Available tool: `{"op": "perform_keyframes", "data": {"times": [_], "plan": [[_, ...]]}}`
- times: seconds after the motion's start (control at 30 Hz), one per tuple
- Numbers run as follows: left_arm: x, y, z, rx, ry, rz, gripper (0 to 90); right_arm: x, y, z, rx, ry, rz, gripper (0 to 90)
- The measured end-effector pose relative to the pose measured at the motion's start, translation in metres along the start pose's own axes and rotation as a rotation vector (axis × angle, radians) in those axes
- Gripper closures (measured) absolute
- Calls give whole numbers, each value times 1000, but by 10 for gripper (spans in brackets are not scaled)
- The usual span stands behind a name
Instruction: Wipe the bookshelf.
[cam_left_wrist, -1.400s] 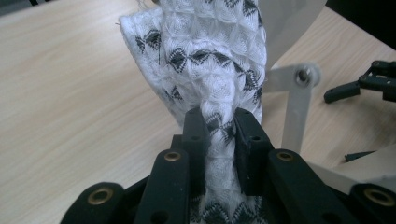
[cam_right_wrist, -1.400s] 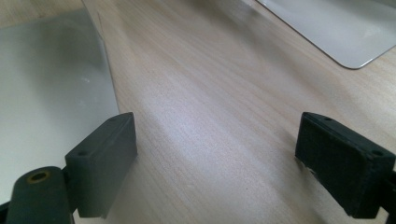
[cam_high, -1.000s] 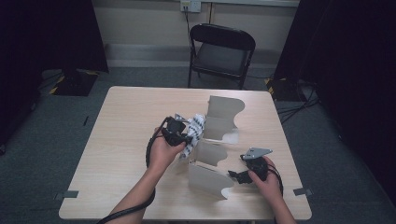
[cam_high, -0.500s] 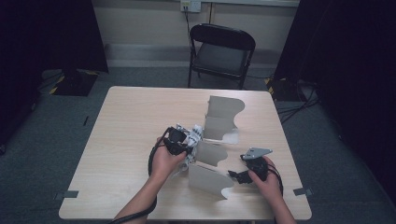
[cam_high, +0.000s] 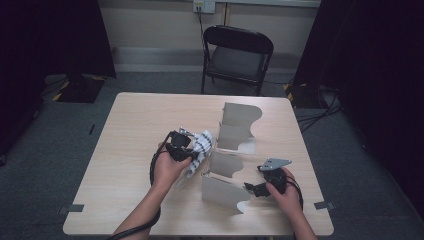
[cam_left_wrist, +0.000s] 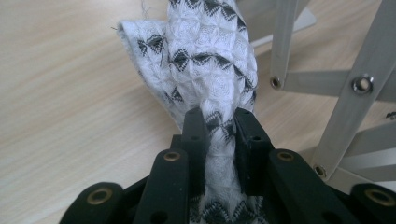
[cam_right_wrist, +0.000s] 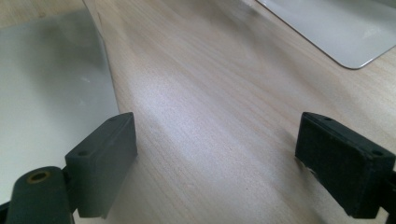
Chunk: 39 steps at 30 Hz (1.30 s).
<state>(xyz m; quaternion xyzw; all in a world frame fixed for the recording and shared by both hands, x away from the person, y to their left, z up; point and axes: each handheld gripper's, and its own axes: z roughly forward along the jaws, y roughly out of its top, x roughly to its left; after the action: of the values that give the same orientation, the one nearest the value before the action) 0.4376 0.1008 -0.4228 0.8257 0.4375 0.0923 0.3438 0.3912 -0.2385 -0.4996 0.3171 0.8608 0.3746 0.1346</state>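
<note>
High view has your left gripper (cam_high: 192, 150) clamped on the white cloth with a black diamond pattern (cam_high: 201, 145), held just beside the folding grey metal rack with scalloped panels (cam_high: 227, 177) that stands on the pale wooden table (cam_high: 130, 130). The left gripper view confirms the grip: the jaws are pinched narrow on a twisted bunch of the cloth (cam_left_wrist: 212, 79), and its free end hangs down towards the tabletop, with the rack's riveted slats (cam_left_wrist: 327, 84) close on one side.

Your right gripper (cam_high: 255, 189) rests on the table at the near end of the rack. In the right gripper view its jaws stand wide with nothing between them, one pad (cam_right_wrist: 105, 158) just beside a grey panel (cam_right_wrist: 51, 84).

Judging from this, you are bringing the cloth to the rack to drape it, and several things could go wrong:

- The grip is on a rope-like twist, so the cloth may land bunched rather than spread over a slat.
- The dangling end could snag on a panel edge or rivet and drag the light rack across the table.
- The rack looks easy to fold or tip; with your right gripper not gripping it, a sideways tug from the cloth could collapse it.
- Loose threads at the hem could catch in the hinges.
</note>
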Motion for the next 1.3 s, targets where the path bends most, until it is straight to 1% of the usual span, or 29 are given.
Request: {"op": "perform_keyframes", "data": {"times": [0.13, 0.17, 0.33, 0.37, 0.47, 0.5, 0.53, 0.63, 0.67, 0.7, 0.77, 0.83, 0.9, 1.07, 1.1, 1.3], "plan": [[2, 12, -12, -30, 13, 6, 763, 0, 0, 0, 1, 0, 1, 119], [2, 15, -14, -37, 17, 12, 763, 0, 0, 0, 1, 0, 1, 120], [-2, 35, -25, -76, 28, 32, 762, 0, 0, 0, 1, 0, 1, 119], [-3, 39, -27, -81, 23, 36, 762, 0, 0, 0, 0, 0, 1, 119], [-8, 49, -30, -102, 21, 48, 762, 0, 0, 0, 0, 0, 1, 119], [-10, 53, -30, -102, 20, 56, 762, 0, 0, 0, 0, 0, 1, 119], [-12, 56, -30, -116, 19, 59, 761, 0, 0, 0, 0, 0, 1, 120], [-17, 63, -28, -121, 16, 81, 759, 0, 0, 0, 0, 0, 1, 119], [-19, 64, -26, -118, 11, 82, 758, 0, 0, 0, 0, 0, 1, 119], [-19, 65, -24, -114, 13, 89, 758, 0, 0, 0, 0, 0, 1, 119], [-19, 65, -20, -103, 13, 89, 758, 0, 0, 0, 0, 0, 1, 120], [-18, 63, -14, -103, 4, 76, 759, 0, 0, 0, 0, 0, 1, 120], [-17, 61, -10, -93, 4, 77, 759, 0, 0, 0, 1, 0, 0, 119], [-11, 52, 6, -70, -10, 54, 759, 0, 0, 0, 1, 2, -1, 120], [-11, 51, 8, -65, -12, 58, 759, 0, 0, 0, 2, 3, -2, 120], [-11, 37, 27, -36, -33, 38, 759, 0, 0, 0, 2, 6, -4, 120]]}}
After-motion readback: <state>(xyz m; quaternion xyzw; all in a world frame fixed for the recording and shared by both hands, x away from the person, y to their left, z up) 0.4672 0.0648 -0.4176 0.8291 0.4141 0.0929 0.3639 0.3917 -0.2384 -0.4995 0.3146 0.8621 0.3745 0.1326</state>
